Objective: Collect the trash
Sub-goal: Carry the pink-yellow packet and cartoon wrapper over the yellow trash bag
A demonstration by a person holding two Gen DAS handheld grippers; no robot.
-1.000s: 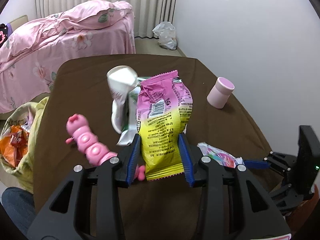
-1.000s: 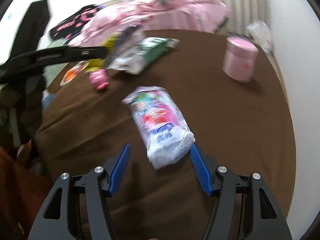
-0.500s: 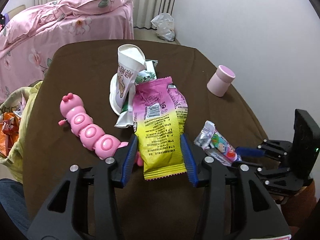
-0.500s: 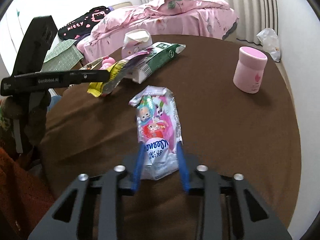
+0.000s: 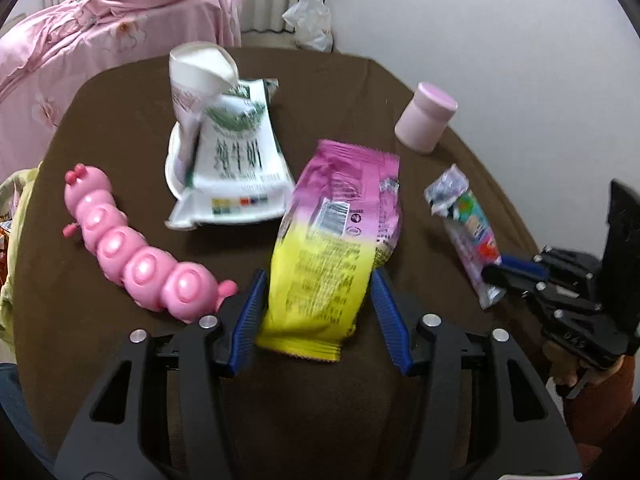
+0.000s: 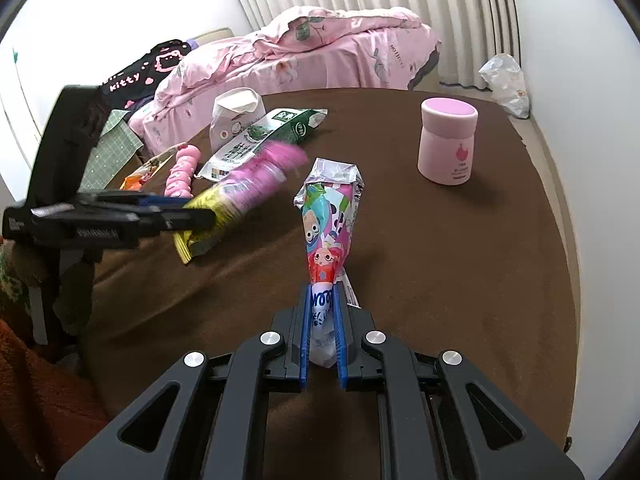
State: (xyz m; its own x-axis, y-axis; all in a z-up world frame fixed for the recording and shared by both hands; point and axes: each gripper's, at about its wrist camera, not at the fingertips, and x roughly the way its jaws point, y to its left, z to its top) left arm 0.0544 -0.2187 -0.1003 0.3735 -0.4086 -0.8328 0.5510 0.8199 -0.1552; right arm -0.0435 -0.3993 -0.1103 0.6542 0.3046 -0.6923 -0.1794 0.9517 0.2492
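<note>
While both tools work over the brown bench [image 5: 120, 96], each view gives its own account.

Left wrist, left tool [image 5: 318, 316]: its blue pads stand apart on either side of the yellow end of the snack bag [image 5: 332, 248]; the left pad touches the bag's edge, the right pad shows a small gap, so whether it presses is not clear.
Left wrist, snack bag: pink end points away from the tool, toward the jar [image 5: 425, 122]; the bag is blurred.
Left wrist, other trash: a milk pouch [image 5: 236, 176] lies over a crumpled paper cup [image 5: 196, 76] beyond the bag; the wrapper [image 5: 468, 228] is at right, its near end pinched by the right tool [image 5: 496, 274].
Left wrist, toy: a pink caterpillar [image 5: 136, 252] lies just left of the left pad.
Left wrist, change: half a second ago the pads sat tight on the bag; they now stand wider, and the pouch and cup are seen from nearer.

Right wrist, right tool [image 6: 323, 332]: clenched on the white end of the wrapper [image 6: 330, 216].
Right wrist, wrapper: rises upright from the pads, crumpled top uppermost.
Right wrist, left tool [image 6: 192, 214]: at left, with the snack bag [image 6: 244, 192] slanting from it, blurred.
Right wrist, jar [image 6: 448, 140]: upright, well apart at right.
Right wrist, change: half a second ago the wrapper lay flat on the bench; now it stands up off it.
</note>
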